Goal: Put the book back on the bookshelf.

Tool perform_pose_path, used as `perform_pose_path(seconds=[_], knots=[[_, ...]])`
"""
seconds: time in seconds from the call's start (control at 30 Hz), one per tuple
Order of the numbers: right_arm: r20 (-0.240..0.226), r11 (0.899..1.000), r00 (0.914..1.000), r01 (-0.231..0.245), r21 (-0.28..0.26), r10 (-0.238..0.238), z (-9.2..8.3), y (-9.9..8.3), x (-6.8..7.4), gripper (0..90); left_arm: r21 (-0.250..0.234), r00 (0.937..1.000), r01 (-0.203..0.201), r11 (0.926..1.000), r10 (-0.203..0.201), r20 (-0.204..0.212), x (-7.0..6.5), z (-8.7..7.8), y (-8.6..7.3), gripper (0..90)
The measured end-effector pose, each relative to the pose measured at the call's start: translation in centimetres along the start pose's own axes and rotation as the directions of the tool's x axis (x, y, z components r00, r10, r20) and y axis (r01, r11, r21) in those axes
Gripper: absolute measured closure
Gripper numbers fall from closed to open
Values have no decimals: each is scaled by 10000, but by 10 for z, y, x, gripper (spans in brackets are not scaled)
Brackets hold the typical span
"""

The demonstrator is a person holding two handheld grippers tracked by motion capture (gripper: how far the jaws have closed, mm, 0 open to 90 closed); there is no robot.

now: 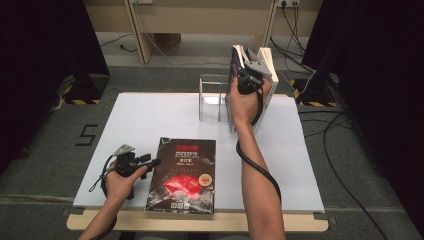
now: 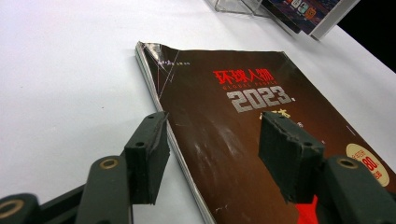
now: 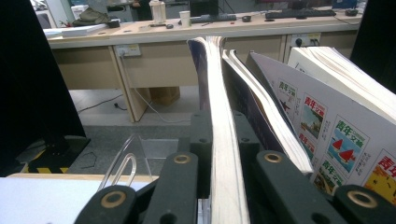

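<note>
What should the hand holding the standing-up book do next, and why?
Probably ease the gripped book down into the clear holder beside the other upright books. The right tongs are shut on its top edge, and in the high view it stands at the holder's right side. The left tongs are open over the edge of the dark magazine, lying flat, likely next.
</note>
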State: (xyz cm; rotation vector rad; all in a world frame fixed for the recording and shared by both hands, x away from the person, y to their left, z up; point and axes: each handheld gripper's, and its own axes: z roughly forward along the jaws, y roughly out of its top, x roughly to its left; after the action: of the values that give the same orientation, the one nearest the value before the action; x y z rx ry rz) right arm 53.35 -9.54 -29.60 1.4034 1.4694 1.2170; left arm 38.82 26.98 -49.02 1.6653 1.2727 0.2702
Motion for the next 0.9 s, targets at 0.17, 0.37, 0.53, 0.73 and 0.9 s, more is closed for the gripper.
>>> perform_pose_path(seconds=[0.17,0.37,0.53,0.73,0.9], knots=[[61,10000,10000,34,-20,-33,3,0,1,829,-8,10000,1,10000,-1,2,0,0,0,418],[102,10000,9999,62,28,-63,6,-1,3,829,-5,10000,8,10000,-8,26,0,0,0,419],[169,10000,9998,45,43,-46,9,-2,5,829,-21,10000,3,10000,-3,33,0,0,0,419],[210,10000,9998,-29,40,28,12,-2,6,829,-50,10000,21,10000,-21,31,0,0,0,419],[337,10000,9994,63,-8,-63,13,-3,7,828,-25,10000,2,10000,-2,41,0,0,0,420]])
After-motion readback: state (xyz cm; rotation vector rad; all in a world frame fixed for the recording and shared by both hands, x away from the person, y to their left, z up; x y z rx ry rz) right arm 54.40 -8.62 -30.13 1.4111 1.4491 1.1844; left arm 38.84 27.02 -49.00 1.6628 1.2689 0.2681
